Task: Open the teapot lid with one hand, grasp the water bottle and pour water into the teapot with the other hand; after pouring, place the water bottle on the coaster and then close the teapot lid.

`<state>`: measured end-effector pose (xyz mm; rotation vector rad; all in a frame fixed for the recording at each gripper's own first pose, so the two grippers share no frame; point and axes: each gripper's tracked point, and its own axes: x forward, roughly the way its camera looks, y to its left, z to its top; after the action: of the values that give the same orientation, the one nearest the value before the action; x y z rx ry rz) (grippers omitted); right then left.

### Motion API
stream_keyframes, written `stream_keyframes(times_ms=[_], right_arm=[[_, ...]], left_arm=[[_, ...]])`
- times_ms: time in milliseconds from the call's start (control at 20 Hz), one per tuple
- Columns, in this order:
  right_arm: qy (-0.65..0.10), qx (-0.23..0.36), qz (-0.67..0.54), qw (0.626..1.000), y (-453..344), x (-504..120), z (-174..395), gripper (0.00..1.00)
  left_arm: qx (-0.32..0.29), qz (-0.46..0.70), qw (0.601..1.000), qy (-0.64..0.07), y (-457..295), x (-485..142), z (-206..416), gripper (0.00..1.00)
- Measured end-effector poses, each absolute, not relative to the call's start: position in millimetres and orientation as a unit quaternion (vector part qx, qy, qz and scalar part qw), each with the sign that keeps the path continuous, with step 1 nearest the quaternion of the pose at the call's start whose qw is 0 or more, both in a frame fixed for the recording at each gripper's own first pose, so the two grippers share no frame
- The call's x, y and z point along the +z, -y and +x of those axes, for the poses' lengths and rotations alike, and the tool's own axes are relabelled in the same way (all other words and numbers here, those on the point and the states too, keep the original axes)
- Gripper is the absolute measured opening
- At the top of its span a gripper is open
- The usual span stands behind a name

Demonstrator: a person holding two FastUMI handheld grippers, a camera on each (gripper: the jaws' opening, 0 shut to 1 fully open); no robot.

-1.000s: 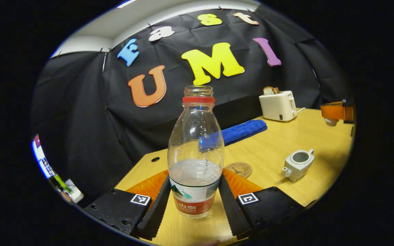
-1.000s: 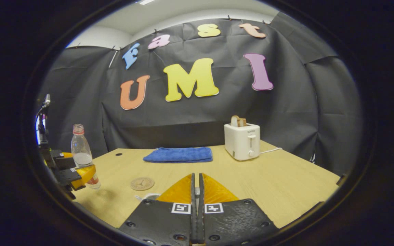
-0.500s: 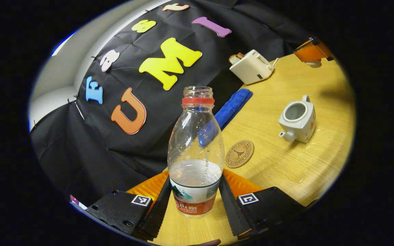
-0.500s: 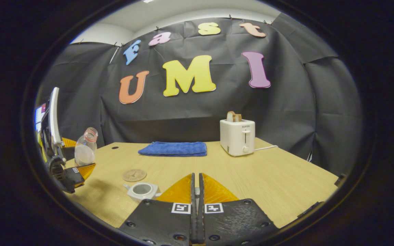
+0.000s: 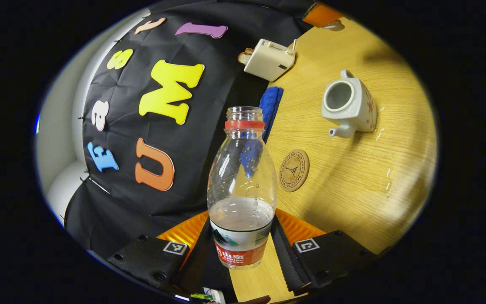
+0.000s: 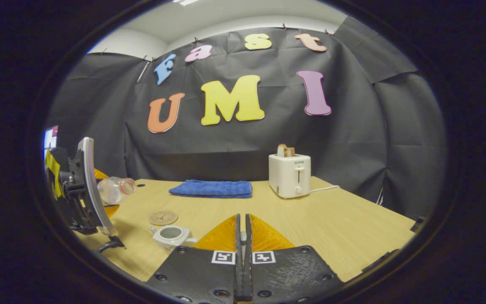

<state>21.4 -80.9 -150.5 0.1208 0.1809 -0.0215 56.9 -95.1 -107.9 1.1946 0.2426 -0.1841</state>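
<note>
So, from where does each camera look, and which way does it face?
Left gripper view: rides the left tongs, rolled sideways, looking along their fingers at the clamped water bottle, with the teapot and coaster beyond.
Right gripper view: rides the right tongs, level over the table, facing the toaster; own closed fingers below, left tongs at left.
Shared: water bottle, teapot, coaster, toaster, blue towel.

light: even overhead, moderately bright | glare: highlights on water bottle glass, small wet glints on table | shadows: soft, beside teapot | blur: none, both views sharp | distortion: strong fisheye, edges curved & dim
</note>
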Motion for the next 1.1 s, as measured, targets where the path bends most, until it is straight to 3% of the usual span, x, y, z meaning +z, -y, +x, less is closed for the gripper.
stream_keyframes(times_ms=[600, 800, 950, 1100], right_arm=[[-0.095, -0.030, 0.056, 0.993, 97, -158, 27, 0.00], [-0.093, -0.035, 0.055, 0.994, 99, -157, 26, 0.00], [-0.091, -0.039, 0.053, 0.994, 103, -156, 27, 0.00], [-0.091, -0.041, 0.057, 0.993, 106, -156, 27, 0.00]], left_arm=[[-0.109, 0.715, 0.680, -0.122, 124, -114, 47, 0.77], [-0.104, 0.735, 0.654, -0.146, 116, -118, 45, 0.73], [-0.104, 0.751, 0.636, -0.145, 118, -113, 49, 0.81], [-0.104, 0.761, 0.626, -0.134, 125, -107, 51, 0.76]])
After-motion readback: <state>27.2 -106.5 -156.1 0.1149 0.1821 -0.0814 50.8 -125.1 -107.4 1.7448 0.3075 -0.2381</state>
